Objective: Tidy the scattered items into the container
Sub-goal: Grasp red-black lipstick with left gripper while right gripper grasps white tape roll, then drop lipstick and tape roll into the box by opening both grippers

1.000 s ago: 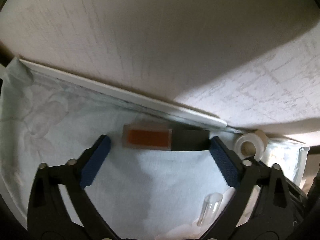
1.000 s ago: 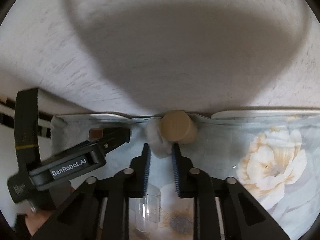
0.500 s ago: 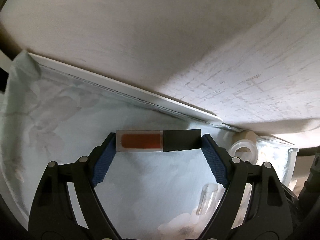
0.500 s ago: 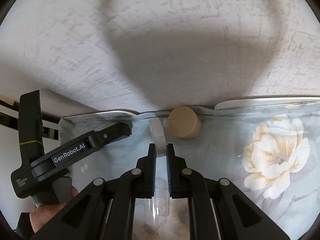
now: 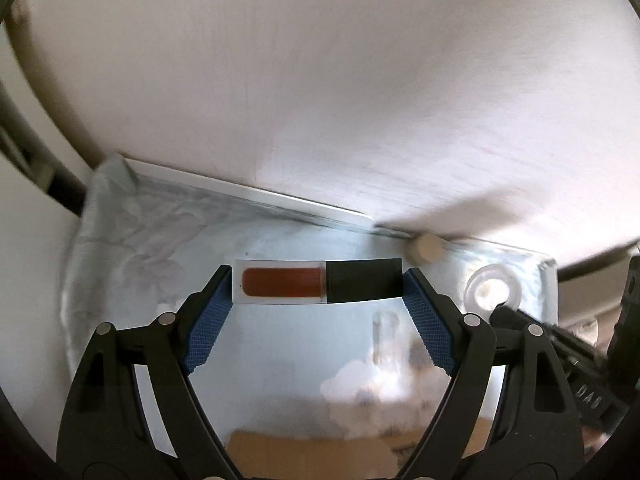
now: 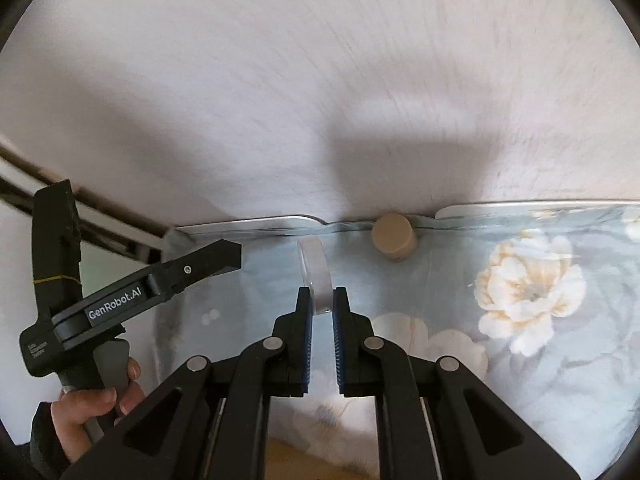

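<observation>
My left gripper (image 5: 317, 286) is shut on a lip gloss tube (image 5: 318, 282) with red-brown fill and a black cap, held crosswise by its ends above the floral cloth. My right gripper (image 6: 322, 300) is shut on a clear tape ring (image 6: 315, 274), held edge-on above the cloth; the ring also shows in the left wrist view (image 5: 493, 289). A beige round cork (image 6: 394, 235) lies at the cloth's far edge by the wall, also in the left wrist view (image 5: 427, 246). No container is clearly in view.
A clear plastic tube (image 5: 385, 336) lies on the floral tablecloth (image 6: 520, 300). The white textured wall (image 6: 320, 100) stands just behind the table's back edge. The left gripper body (image 6: 132, 288) and the hand show at left in the right wrist view.
Both grippers have risen and pulled back from the wall, the left with the lip gloss and the right with the tape ring. The cork stayed in place.
</observation>
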{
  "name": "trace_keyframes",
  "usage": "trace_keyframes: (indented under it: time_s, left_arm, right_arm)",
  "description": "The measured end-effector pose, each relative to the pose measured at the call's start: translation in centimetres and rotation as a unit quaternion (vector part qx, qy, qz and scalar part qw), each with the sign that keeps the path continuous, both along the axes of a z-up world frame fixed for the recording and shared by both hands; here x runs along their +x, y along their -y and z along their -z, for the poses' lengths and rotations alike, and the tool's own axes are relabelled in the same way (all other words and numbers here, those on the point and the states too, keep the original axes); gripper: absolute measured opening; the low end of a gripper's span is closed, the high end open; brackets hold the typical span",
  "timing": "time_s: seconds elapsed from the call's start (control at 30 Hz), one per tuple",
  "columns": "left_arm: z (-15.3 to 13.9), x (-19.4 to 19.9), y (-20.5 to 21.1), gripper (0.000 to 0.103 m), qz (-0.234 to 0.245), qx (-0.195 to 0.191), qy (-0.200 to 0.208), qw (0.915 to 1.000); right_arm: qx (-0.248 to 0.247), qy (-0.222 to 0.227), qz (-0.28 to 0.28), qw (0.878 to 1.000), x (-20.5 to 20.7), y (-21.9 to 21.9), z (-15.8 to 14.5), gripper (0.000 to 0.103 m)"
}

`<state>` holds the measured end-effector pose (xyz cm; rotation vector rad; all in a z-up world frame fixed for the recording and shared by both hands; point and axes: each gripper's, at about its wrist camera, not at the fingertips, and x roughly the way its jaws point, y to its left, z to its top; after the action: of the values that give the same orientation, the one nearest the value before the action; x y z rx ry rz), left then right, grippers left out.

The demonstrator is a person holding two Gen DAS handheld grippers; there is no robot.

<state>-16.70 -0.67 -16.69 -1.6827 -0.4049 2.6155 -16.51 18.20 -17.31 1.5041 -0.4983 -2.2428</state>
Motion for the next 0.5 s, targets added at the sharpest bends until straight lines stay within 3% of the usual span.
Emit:
trace_keyframes:
  time_s: [0.1, 0.3, 0.5]
  left_arm:
    - [-2.4, 4.9, 1.0, 0.083, 0.015, -0.003, -0.023, 0.9996]
    - [-5.8, 10.6, 0.1, 0.083, 0.04, 0.001, -0.049, 0.998]
    - [-7.5, 17.1, -1.4, 0.083, 0.061, -0.002, -0.058, 0.9965]
  right_arm:
    - [-0.009, -0.023, -0.01, 1.0, 2.0, -1.6, -2.8, 0.009]
    - [-0.014, -0.069, -0.046, 0.996, 7.3, -2.9, -7.5, 0.009]
    - [-0.001, -0.083, -0.08, 0.993, 12.4, -4.2, -9.5, 0.009]
